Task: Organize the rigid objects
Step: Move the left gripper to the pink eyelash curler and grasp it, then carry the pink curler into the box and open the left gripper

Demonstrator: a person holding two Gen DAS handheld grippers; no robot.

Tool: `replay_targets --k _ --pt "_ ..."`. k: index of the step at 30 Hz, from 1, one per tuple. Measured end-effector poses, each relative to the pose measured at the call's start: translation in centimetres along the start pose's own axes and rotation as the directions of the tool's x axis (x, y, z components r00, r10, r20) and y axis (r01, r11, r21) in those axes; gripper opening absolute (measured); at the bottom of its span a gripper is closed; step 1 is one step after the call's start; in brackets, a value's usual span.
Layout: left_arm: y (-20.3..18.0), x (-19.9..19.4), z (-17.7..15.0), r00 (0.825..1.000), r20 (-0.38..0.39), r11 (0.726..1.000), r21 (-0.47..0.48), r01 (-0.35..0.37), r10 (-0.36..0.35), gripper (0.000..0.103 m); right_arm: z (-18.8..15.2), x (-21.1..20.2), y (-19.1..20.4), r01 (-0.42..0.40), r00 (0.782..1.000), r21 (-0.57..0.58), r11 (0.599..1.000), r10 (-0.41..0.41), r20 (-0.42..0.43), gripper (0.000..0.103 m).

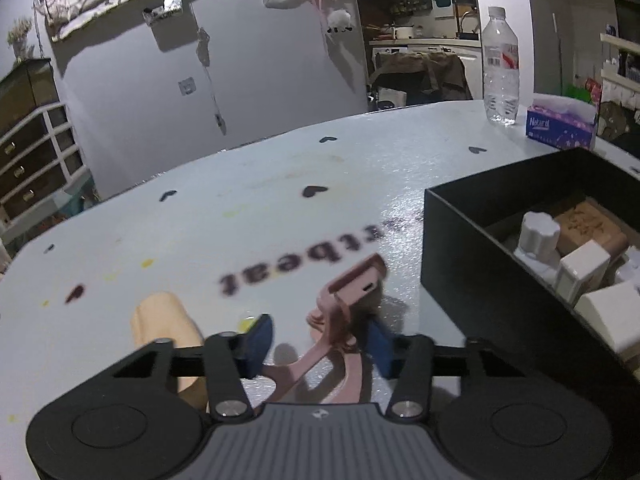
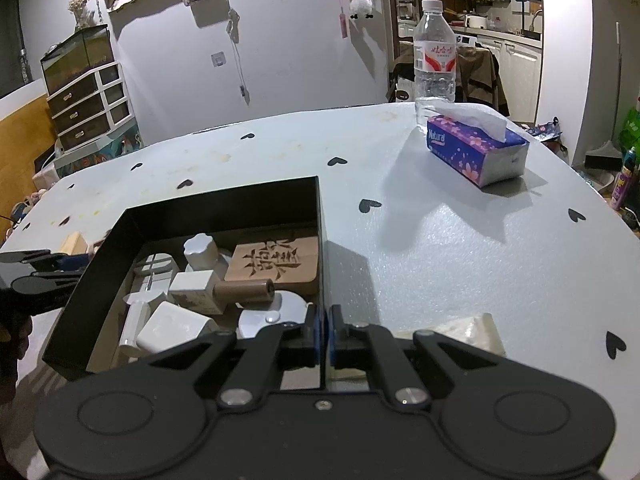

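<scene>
Your left gripper (image 1: 320,342) is angled down over the table (image 1: 280,208), low and close to its surface. A pink clip (image 1: 340,320) lies between its blue pads (image 1: 258,340). The right pad seems to touch the clip; the left pad stands clear, so the jaws are not clamped on it. The clip is smooth plastic, bent and open-framed, its long axis running away from you and tilting right, boxy end farthest.

A rounded pale wood block (image 1: 164,320) lies just left of the left pad.

Your right gripper (image 2: 322,332) points down at the near right wall of the black box (image 2: 224,200), jaws pinched on that thin wall.

Inside the box: white blocks (image 2: 172,324), a carved wooden slab (image 2: 276,260), a wooden cylinder (image 2: 244,291).
</scene>
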State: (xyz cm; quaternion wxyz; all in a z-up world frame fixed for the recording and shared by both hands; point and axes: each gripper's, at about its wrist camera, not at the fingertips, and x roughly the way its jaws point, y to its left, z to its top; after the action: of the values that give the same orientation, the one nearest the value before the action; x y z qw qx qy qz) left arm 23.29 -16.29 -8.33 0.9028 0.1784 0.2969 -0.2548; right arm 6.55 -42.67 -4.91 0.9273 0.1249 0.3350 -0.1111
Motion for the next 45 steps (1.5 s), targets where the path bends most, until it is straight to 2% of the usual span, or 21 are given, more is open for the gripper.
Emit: replay_targets --k 1,8,12,16,18,21,24,32,35,38,41,45 --pt "0.0 0.0 0.0 1.000 -0.001 1.000 0.000 0.007 -0.007 0.030 0.0 0.0 0.0 0.001 1.000 -0.001 1.000 -0.001 -0.001 0.005" --pt "0.6 -0.3 0.0 1.000 -0.015 0.999 -0.048 -0.001 0.000 0.030 0.1 0.1 0.0 0.000 1.000 0.000 1.000 0.000 -0.002 0.005" --pt "1.3 -1.7 0.6 1.000 -0.003 0.995 -0.103 0.007 -0.007 0.029 0.1 0.1 0.1 0.003 1.000 -0.003 1.000 -0.003 -0.001 0.005" --pt "0.9 -5.0 2.3 0.996 0.062 0.991 -0.111 0.077 -0.070 0.029 0.1 0.1 0.1 0.002 1.000 -0.003 1.000 -0.002 -0.001 0.005" --pt "0.2 -6.7 3.3 0.987 0.097 0.987 -0.090 0.136 -0.127 0.029 0.1 0.1 0.1 0.002 1.000 0.000 1.000 -0.002 -0.001 0.005" --pt "-1.4 -8.6 4.4 0.965 0.136 0.972 -0.041 0.230 -0.222 0.029 0.1 0.1 0.1 0.000 1.000 0.004 1.000 0.000 -0.002 0.005" --pt "-3.4 -9.4 5.0 0.941 0.136 0.950 0.008 0.312 -0.310 0.029 0.1 -0.3 0.1 0.000 1.000 0.004 1.000 0.000 0.006 0.005" --pt "-8.1 -7.1 5.4 0.872 0.020 0.870 0.077 0.487 -0.490 0.029 0.2 -1.2 0.1 -0.005 1.000 -0.003 1.000 0.006 0.031 0.004" --pt "-9.6 -5.5 5.4 0.841 -0.058 0.840 0.048 0.541 -0.539 0.029 0.3 -1.2 0.0 -0.012 0.999 0.003 1.000 0.012 0.031 0.004" --pt "-10.5 -4.0 5.4 0.799 -0.135 0.806 -0.006 0.591 -0.587 0.030 0.3 -1.2 -0.1 -0.017 0.999 0.006 1.000 0.017 0.033 0.004" --pt "-10.6 -3.3 5.6 0.763 -0.162 0.777 -0.036 0.629 -0.625 0.030 0.2 -1.2 -0.2 -0.021 0.999 0.008 1.000 0.020 0.035 0.004" --pt "-11.0 -2.2 6.0 0.734 -0.194 0.757 -0.091 0.646 -0.650 0.030 0.2 -1.2 -0.2 -0.024 0.999 0.011 1.000 0.024 0.037 0.004"
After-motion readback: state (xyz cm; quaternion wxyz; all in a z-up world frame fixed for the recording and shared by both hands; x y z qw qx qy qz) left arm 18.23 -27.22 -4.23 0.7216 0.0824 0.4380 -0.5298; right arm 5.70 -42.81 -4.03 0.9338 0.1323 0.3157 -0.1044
